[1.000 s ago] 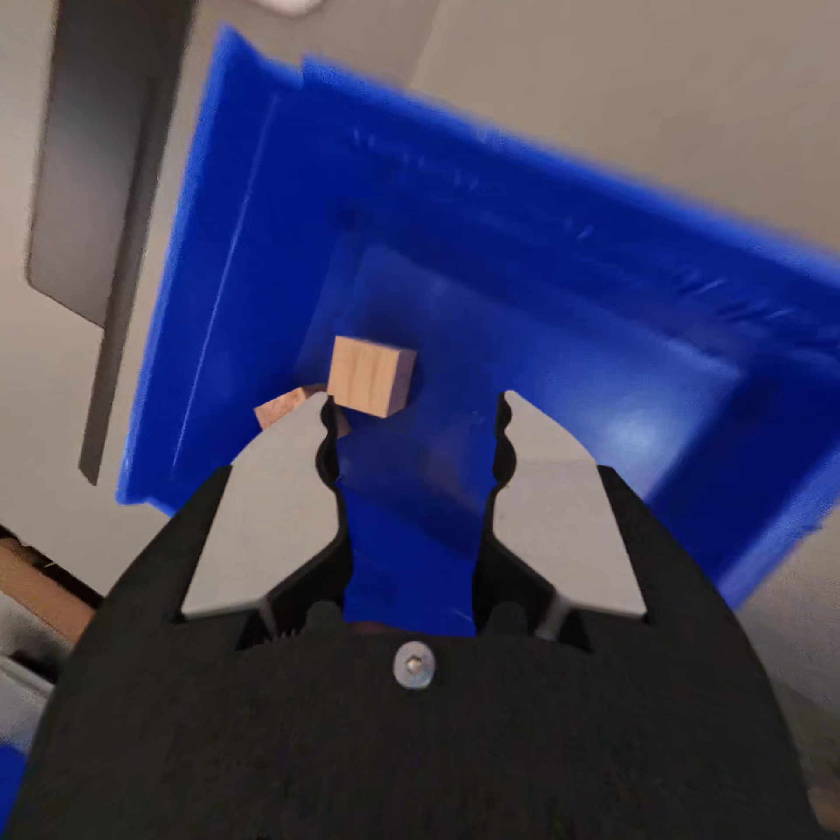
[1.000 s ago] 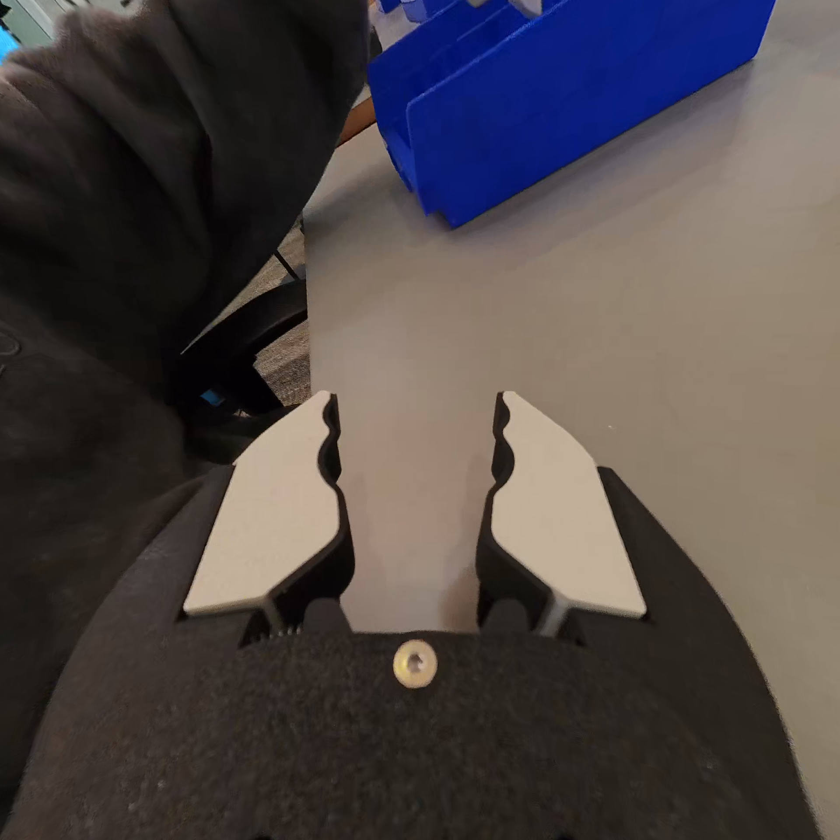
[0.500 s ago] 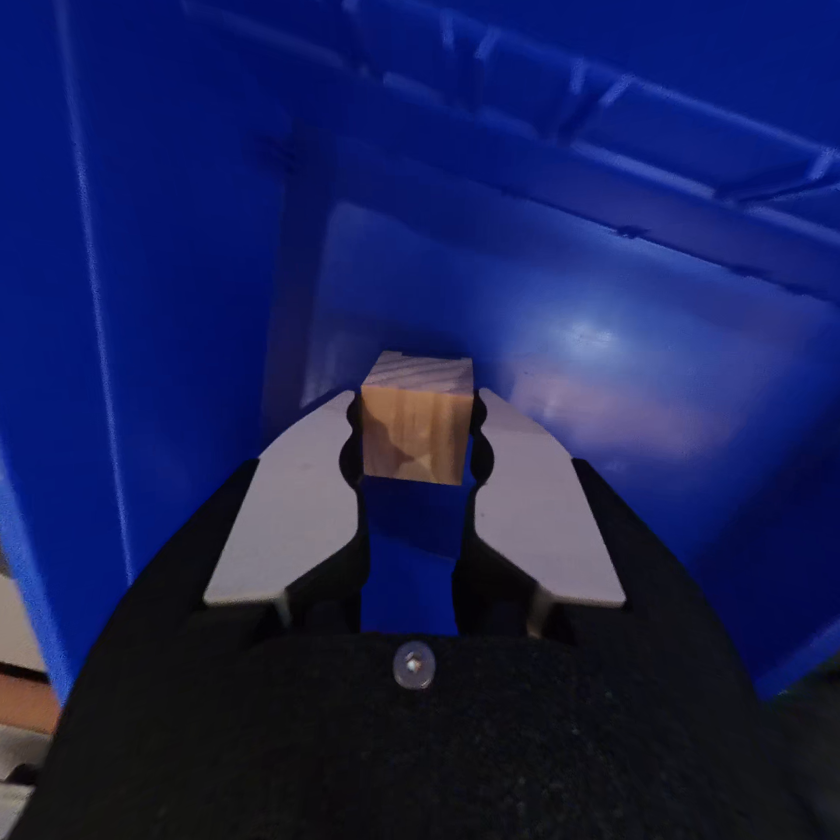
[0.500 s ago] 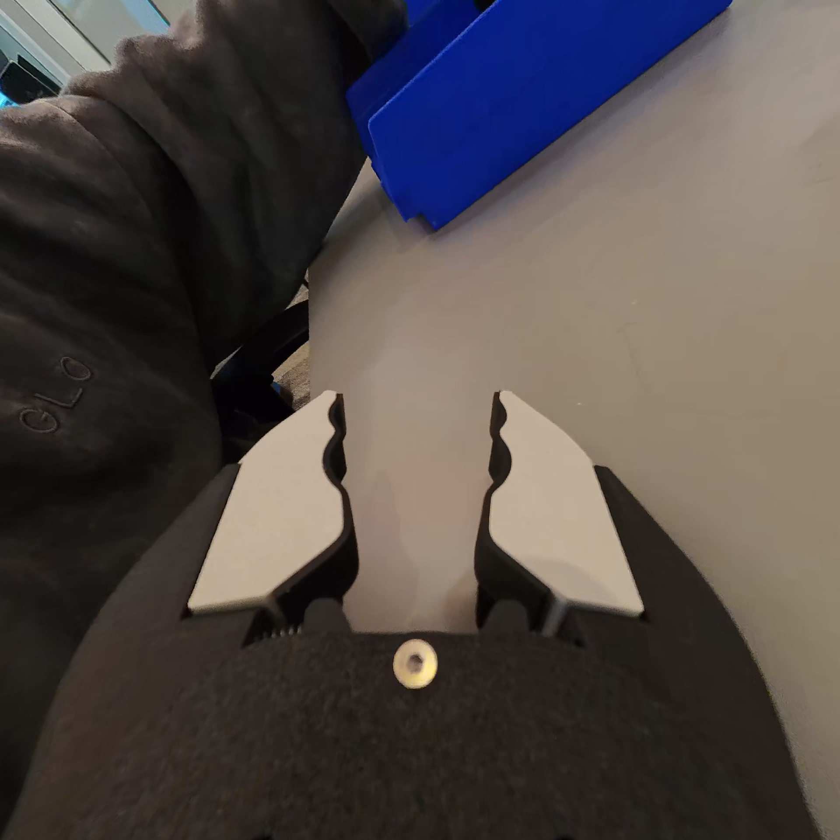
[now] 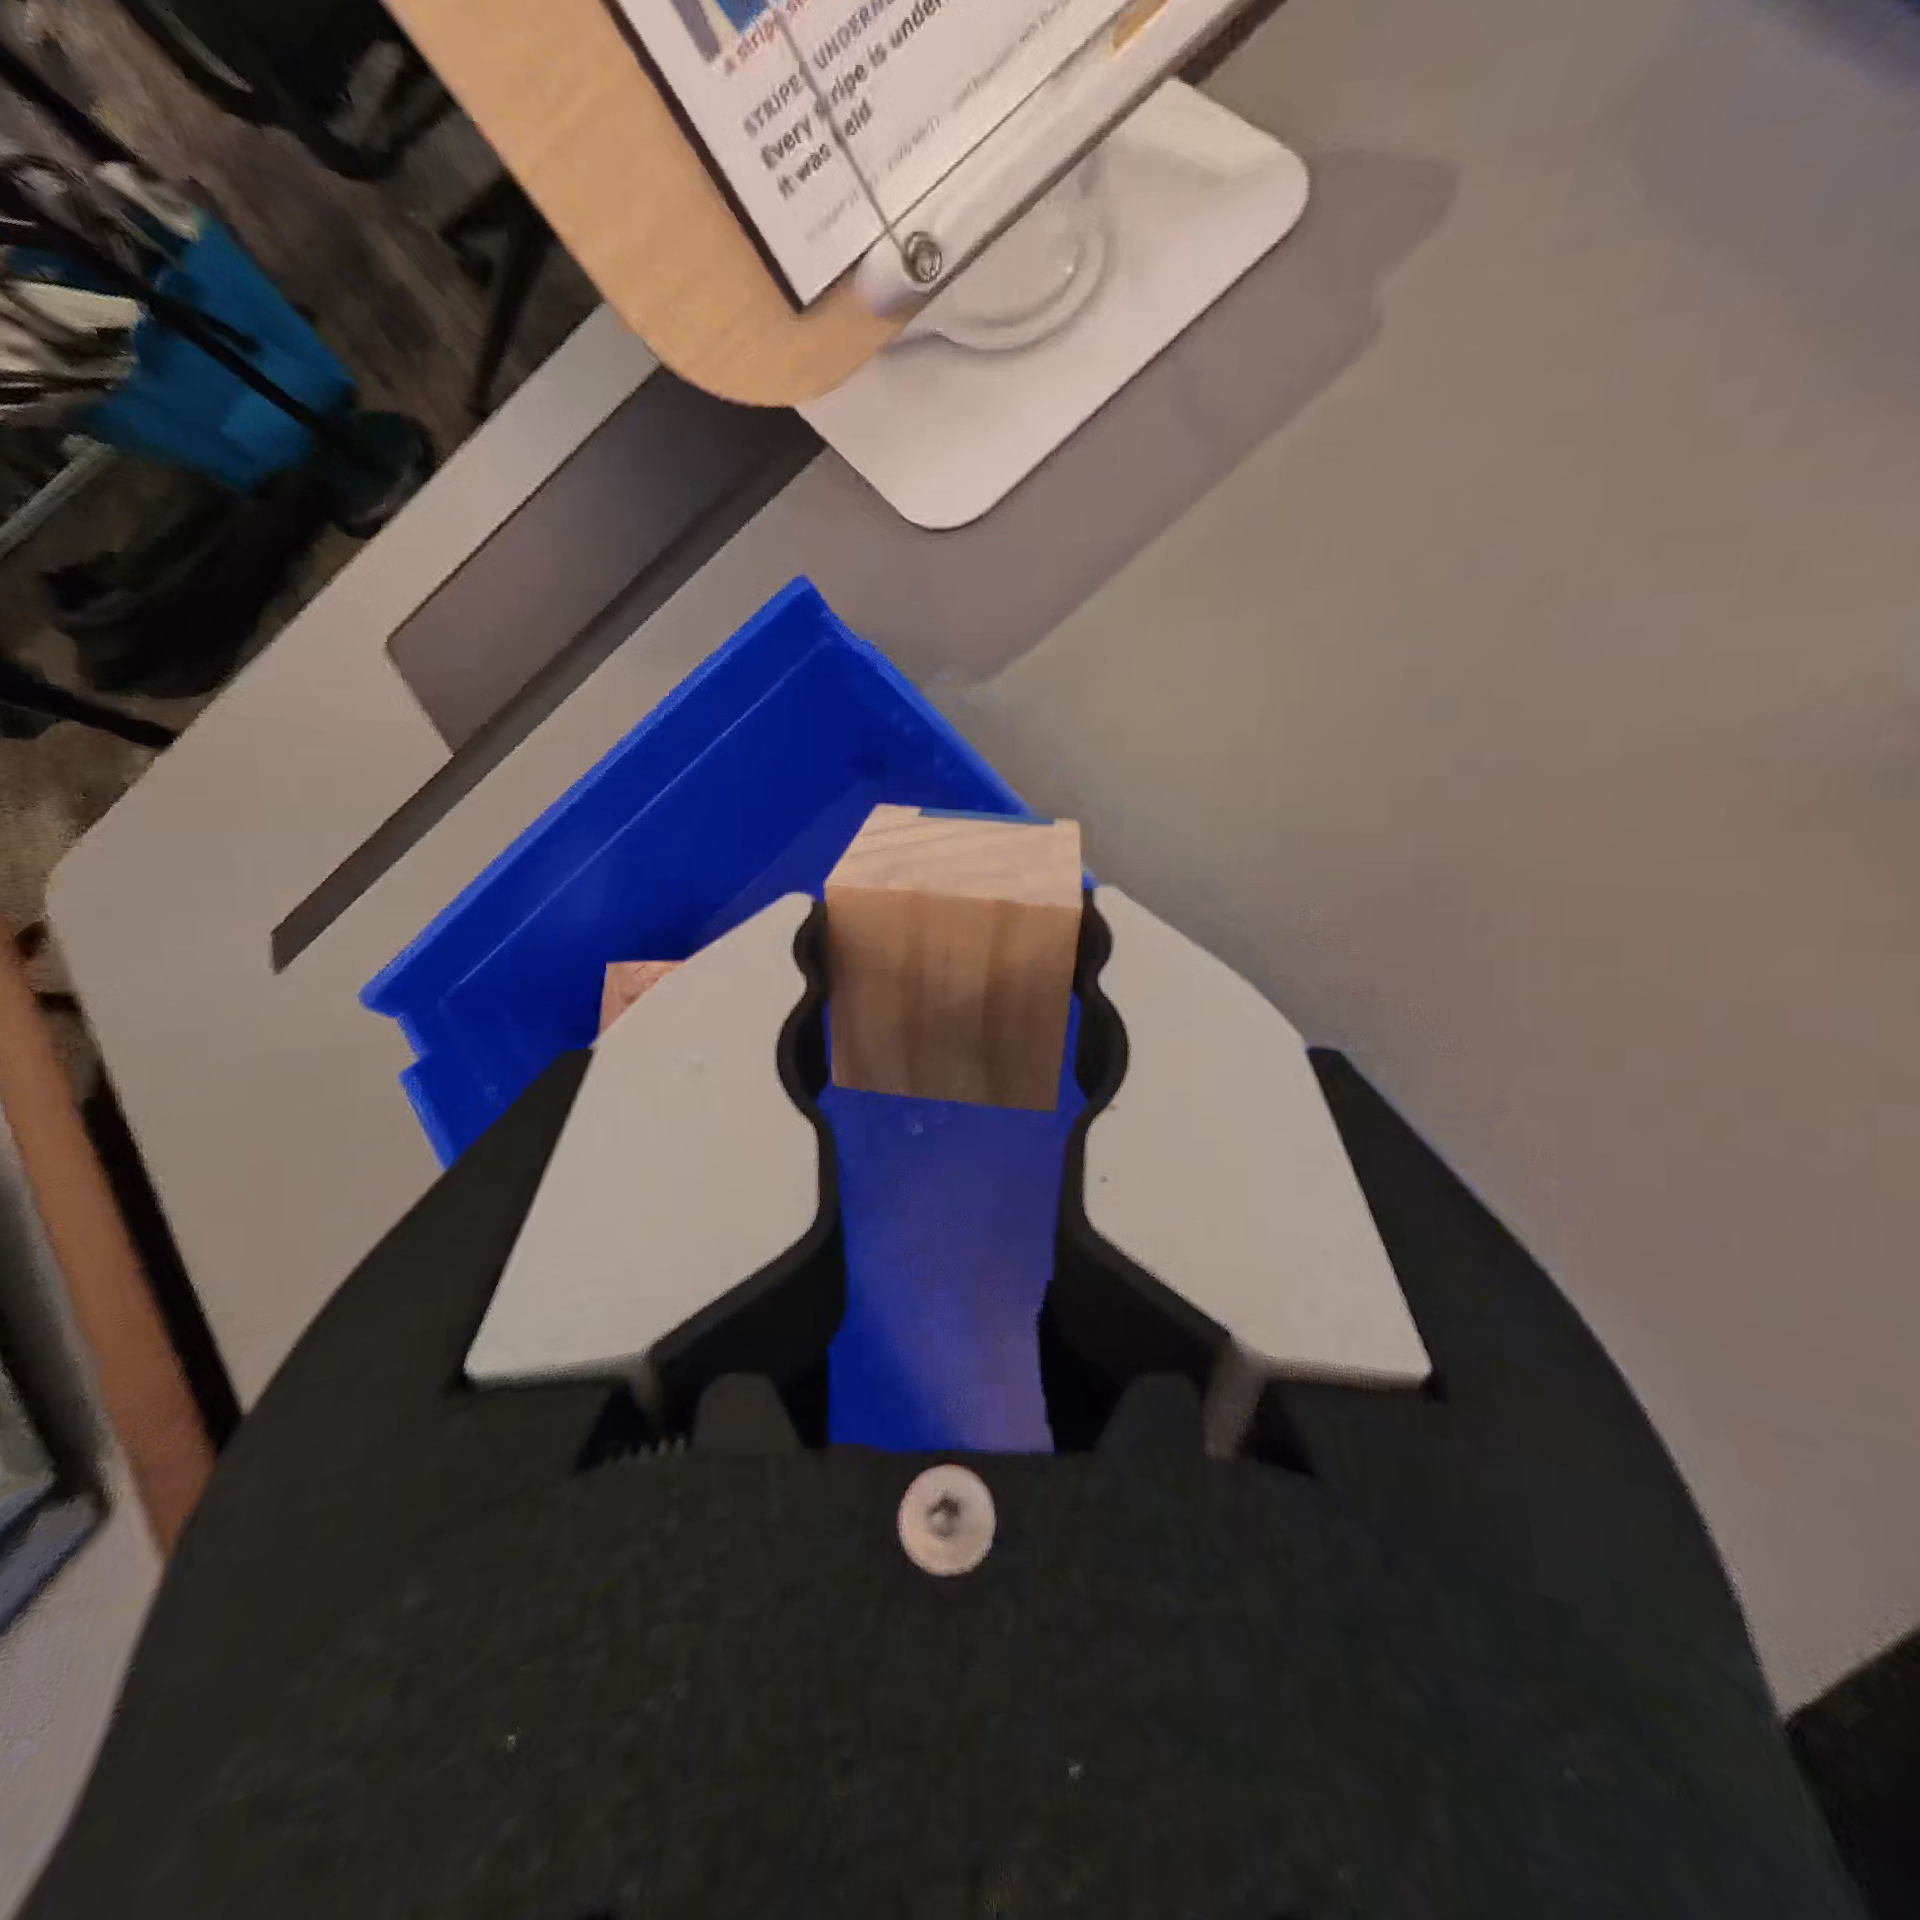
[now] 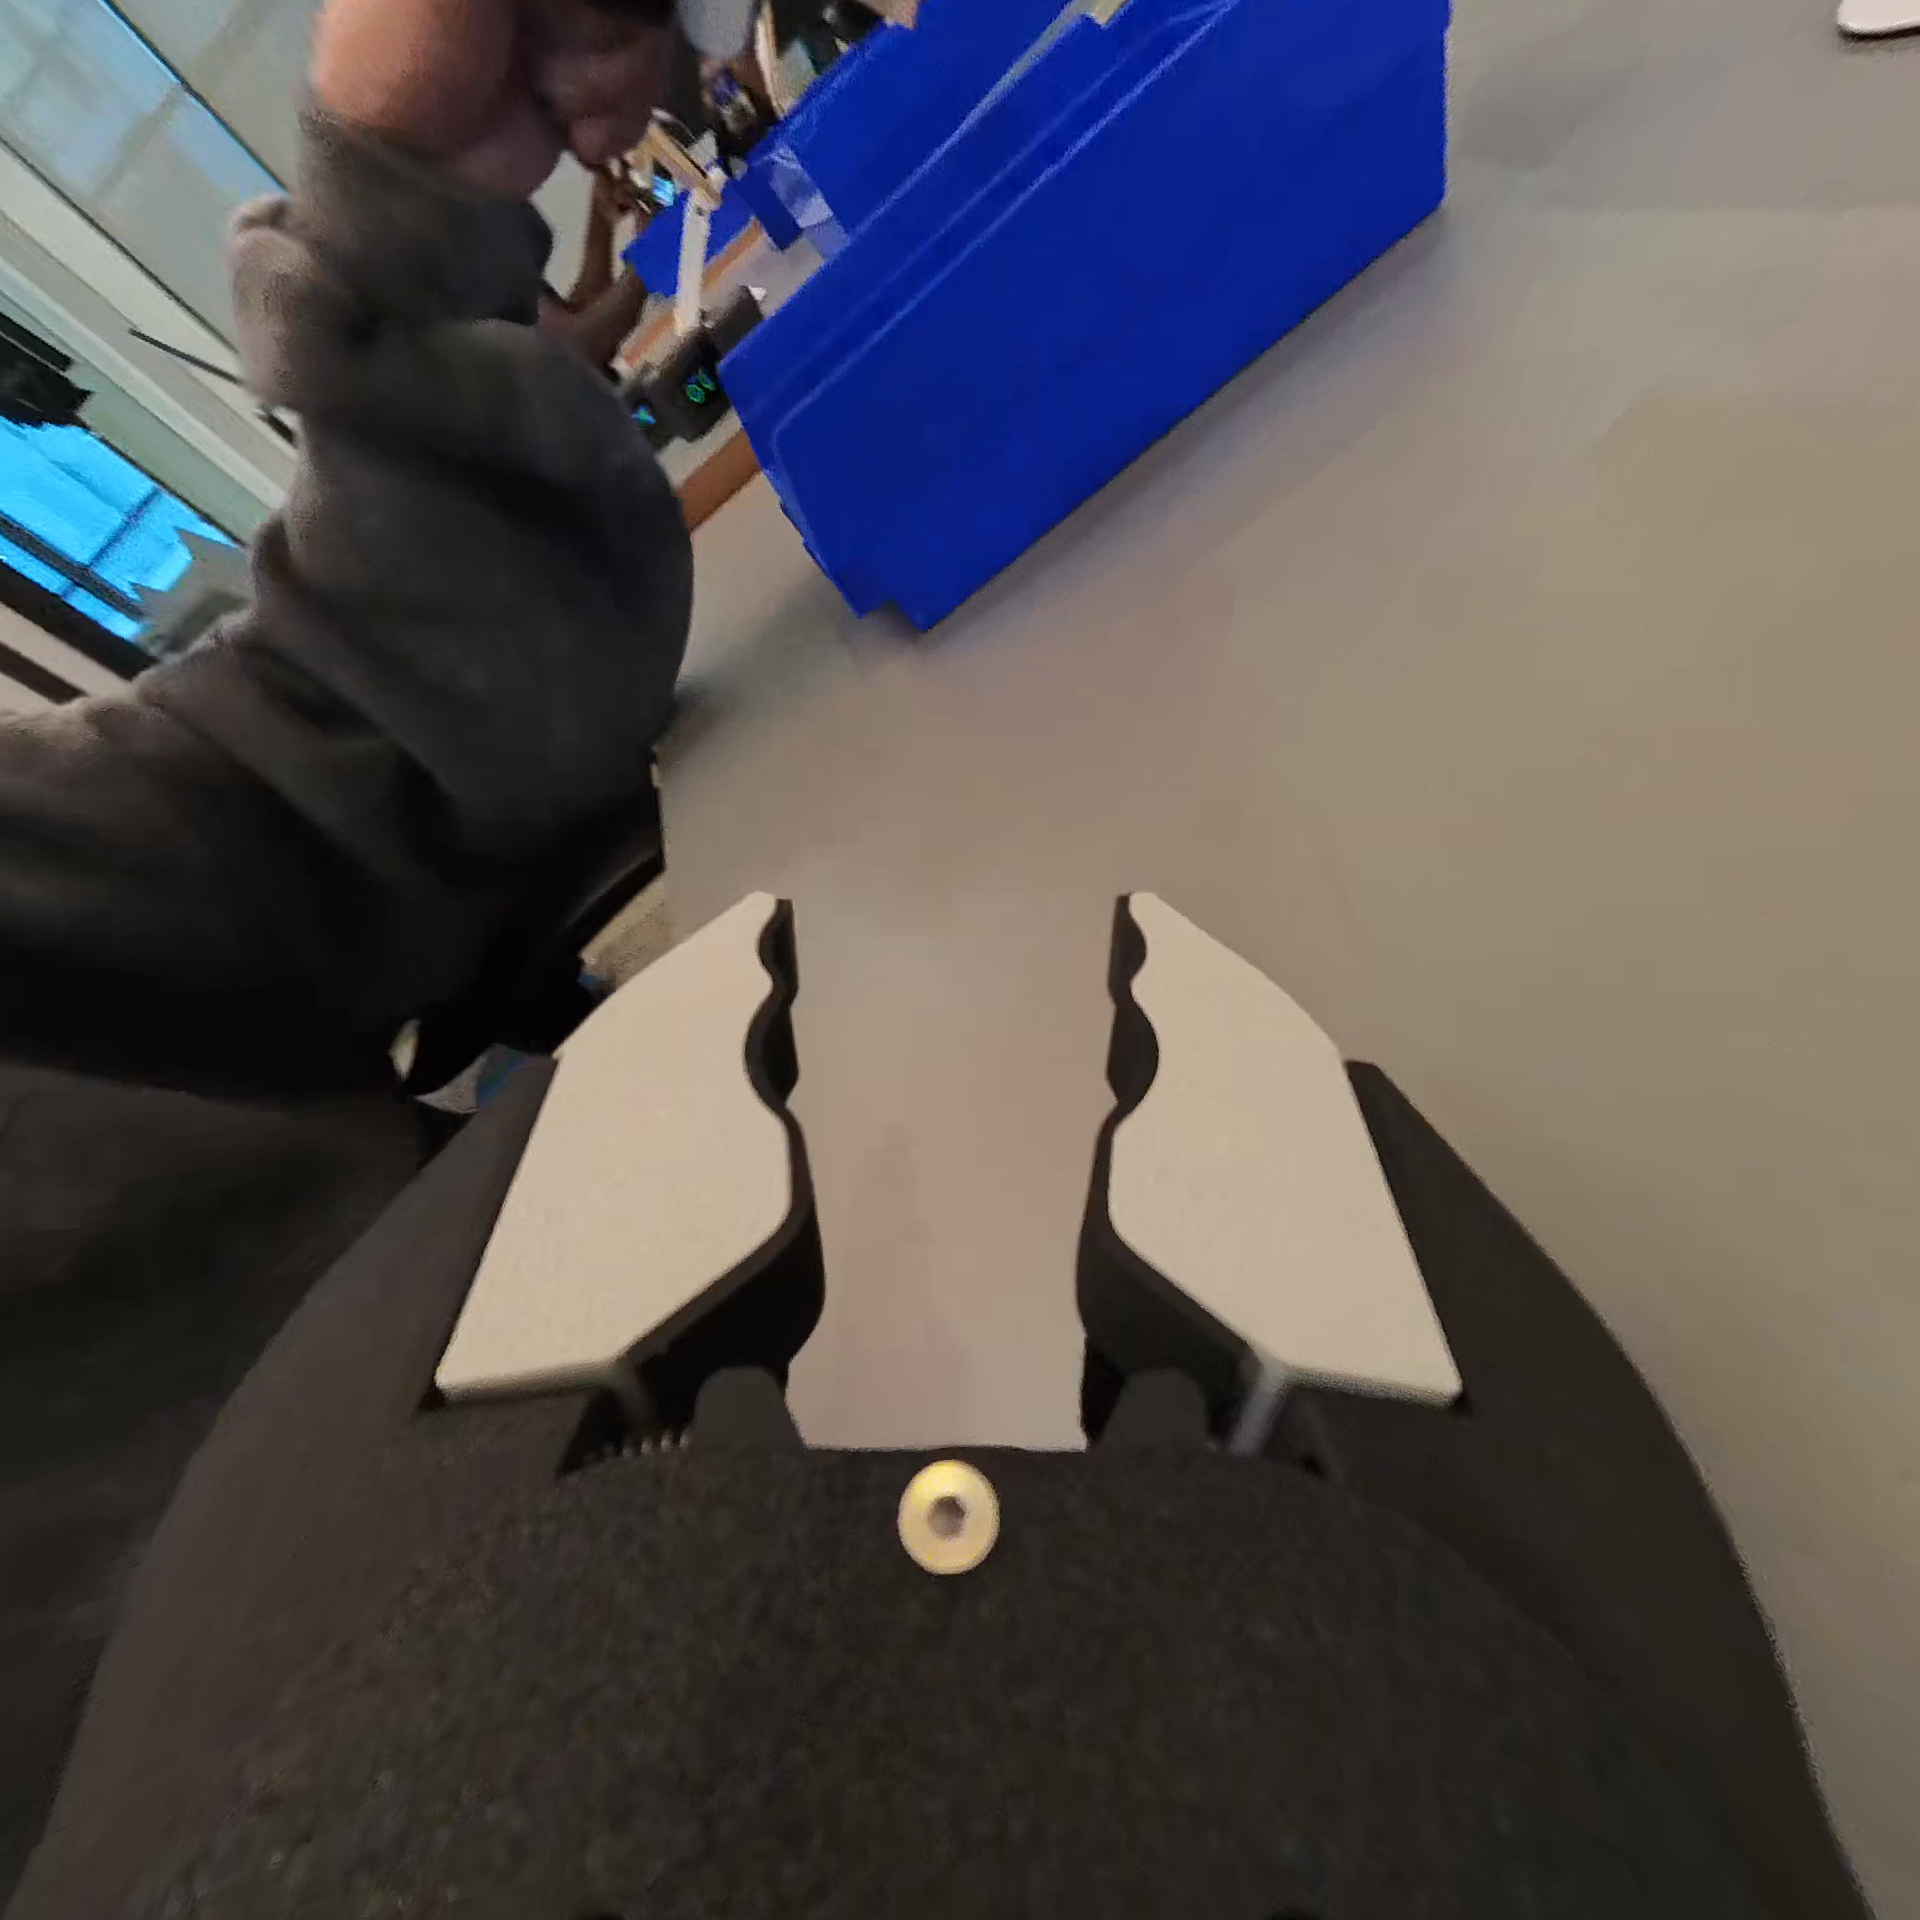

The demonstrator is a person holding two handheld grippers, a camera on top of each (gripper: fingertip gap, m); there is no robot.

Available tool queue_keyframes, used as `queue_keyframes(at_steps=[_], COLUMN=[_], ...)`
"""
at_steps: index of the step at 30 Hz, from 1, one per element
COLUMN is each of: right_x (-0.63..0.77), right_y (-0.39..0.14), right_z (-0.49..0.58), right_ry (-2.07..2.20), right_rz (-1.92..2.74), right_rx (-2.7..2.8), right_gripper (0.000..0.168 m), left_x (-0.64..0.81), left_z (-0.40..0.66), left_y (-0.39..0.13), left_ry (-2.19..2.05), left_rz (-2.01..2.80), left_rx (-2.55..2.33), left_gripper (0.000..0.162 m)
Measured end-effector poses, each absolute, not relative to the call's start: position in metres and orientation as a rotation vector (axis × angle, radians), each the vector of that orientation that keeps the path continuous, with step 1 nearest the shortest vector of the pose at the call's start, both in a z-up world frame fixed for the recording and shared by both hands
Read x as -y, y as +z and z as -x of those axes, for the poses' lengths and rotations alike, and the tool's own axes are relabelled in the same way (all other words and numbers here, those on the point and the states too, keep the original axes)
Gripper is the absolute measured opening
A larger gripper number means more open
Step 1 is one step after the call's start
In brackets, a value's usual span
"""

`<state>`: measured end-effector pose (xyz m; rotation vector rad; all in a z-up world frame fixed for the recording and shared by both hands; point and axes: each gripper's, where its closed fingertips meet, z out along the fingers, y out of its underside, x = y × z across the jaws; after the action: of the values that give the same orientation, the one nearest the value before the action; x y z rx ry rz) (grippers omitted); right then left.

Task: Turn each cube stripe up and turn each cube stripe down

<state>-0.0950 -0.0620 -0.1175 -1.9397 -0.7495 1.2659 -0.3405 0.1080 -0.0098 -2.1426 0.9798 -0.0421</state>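
Gripping wooden cube [image 5: 951,992], left gripper [image 5: 951,935] only.

printed card [image 5: 914,125] on stand [image 5: 1091,343] — text partly blurred

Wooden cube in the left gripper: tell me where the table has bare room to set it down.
The left gripper holds the wooden cube above the blue bin. Bare grey table lies right of the bin, below the white stand base. More lies ahead of the open right gripper, short of the blue bins. The bin, with another cube inside, is crowded.
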Motion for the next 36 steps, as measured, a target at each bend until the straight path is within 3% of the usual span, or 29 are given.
queue_keyframes(at_steps=[2, 12, 21, 24, 32, 36], right_x=[0.062, 0.062, 0.056, 0.055, 0.053, 0.04], right_y=[-0.119, -0.121, -0.129, -0.131, -0.134, -0.1], right_z=[0.093, 0.093, 0.091, 0.091, 0.094, 0.102], right_ry=[1.246, 1.209, 1.178, 1.215, 1.249, 1.492], right_rz=[1.952, 1.955, 1.957, 1.96, 1.969, 1.88], right_rx=[0.736, 0.739, 0.753, 0.728, 0.703, 0.509], right_gripper=[0.057, 0.057, 0.057, 0.057, 0.057, 0.059], left_x=[-0.095, -0.036, -0.001, -0.003, -0.012, -0.016], left_z=[0.32, 0.154, 0.092, 0.094, 0.102, 0.105], left_y=[-0.018, -0.056, -0.01, -0.003, -0.015, -0.021], left_ry=[0.06, -0.345, -1.853, -2.176, -2.076, -2.0], left_rz=[2.149, 2.142, 1.948, 1.872, 1.936, 1.982], left_rx=[-0.967, -1.141, -0.606, -0.387, -0.355, -0.36], left_gripper=[0.044, 0.044, 0.044, 0.044, 0.044, 0.044])
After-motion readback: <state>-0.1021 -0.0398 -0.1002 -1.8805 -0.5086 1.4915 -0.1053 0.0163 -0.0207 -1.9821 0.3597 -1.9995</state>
